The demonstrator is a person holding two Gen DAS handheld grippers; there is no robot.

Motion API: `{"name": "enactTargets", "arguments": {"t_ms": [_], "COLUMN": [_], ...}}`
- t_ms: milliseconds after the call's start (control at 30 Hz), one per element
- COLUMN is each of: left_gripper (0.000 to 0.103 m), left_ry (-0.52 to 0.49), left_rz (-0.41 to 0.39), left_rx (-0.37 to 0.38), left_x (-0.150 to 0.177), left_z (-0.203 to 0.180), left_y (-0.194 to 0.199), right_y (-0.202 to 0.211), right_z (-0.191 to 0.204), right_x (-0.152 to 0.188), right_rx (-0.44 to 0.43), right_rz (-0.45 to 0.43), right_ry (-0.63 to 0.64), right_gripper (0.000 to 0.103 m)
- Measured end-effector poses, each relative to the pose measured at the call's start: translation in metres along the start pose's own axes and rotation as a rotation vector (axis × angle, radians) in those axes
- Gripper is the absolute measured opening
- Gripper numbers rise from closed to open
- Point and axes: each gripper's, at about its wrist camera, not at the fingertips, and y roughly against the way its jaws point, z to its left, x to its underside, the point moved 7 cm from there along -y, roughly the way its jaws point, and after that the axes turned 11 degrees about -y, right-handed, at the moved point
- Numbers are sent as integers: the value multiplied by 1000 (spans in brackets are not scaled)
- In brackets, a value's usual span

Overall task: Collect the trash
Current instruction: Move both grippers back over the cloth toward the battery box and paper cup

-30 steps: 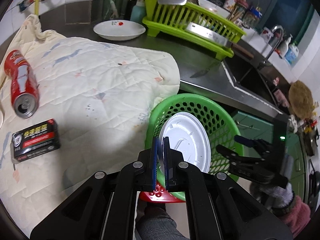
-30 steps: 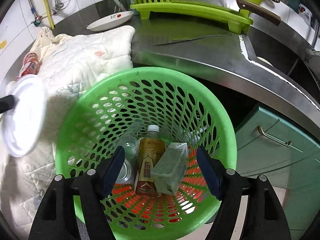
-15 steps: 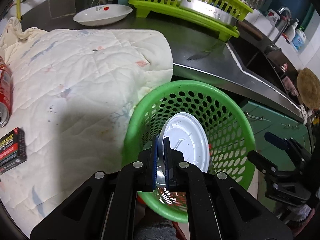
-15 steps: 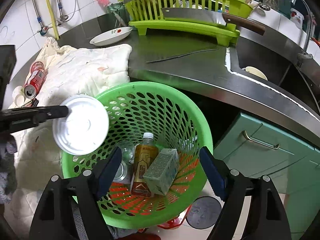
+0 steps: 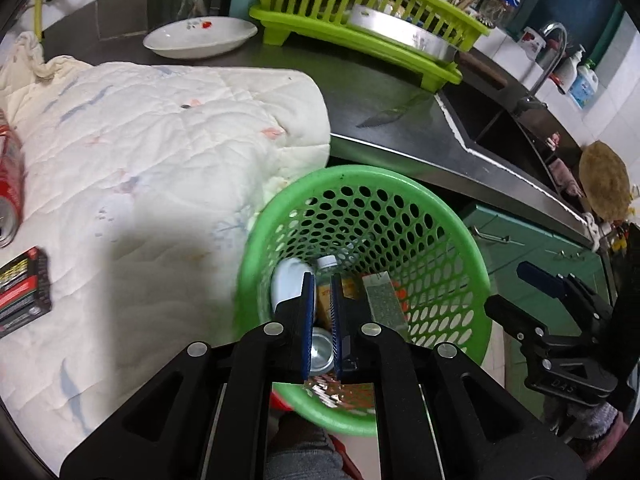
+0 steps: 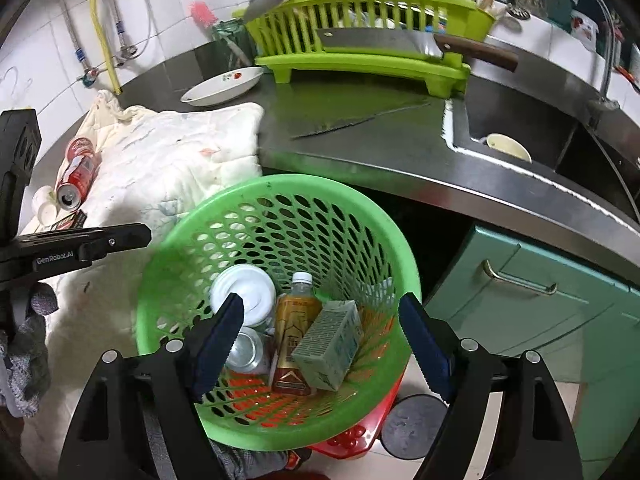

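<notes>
A green perforated basket (image 6: 280, 184) stands in front of the counter. In it lie a white lid (image 6: 244, 288), a tea bottle (image 6: 296, 320), a carton (image 6: 328, 344) and a silver can (image 6: 248, 352). My left gripper (image 5: 322, 280) hangs over the basket (image 5: 360, 172). Its jaws are opening, a narrow gap apart, with nothing between them. The lid (image 5: 288, 280) lies just below its left finger. My right gripper (image 6: 320, 312) is open and empty above the basket's near side. On the cloth lie a red can (image 6: 78, 172), a black box (image 5: 24, 292) and a white cup (image 6: 44, 208).
A quilted cloth (image 5: 160, 152) covers the steel counter's left part. Behind it stand a white plate (image 5: 200, 36) and a lime dish rack (image 6: 360, 40) holding a cleaver (image 6: 400, 42). A serrated knife (image 6: 360, 120) lies near the sink (image 6: 520, 136). Green cabinets (image 6: 520, 300) are lower right.
The white lid has left my left gripper and dropped into the basket. The left gripper moved from the cloth's edge to over the basket. The right gripper rose slightly.
</notes>
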Motion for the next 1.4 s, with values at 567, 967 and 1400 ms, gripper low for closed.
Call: {"name": "enactTargets", "arguments": {"t_ms": [567,967,1400], "left_gripper": [8,47,63], "left_ry": [151,359,484], "left_rz": [-55,-81,-89], "left_rx": [-179,-337,-454], "left_x": [66,100,96], "left_z": [115,227,319], "left_y": [97,160,185], "right_y": [14,-4,-43], "right_z": [114,221,340], "right_x": [-3,7,11], "right_rx": [-127,-268,-455], "right_rz": [-5,51,138], "right_ry": [182,416,739], "right_gripper": [77,77,77]}}
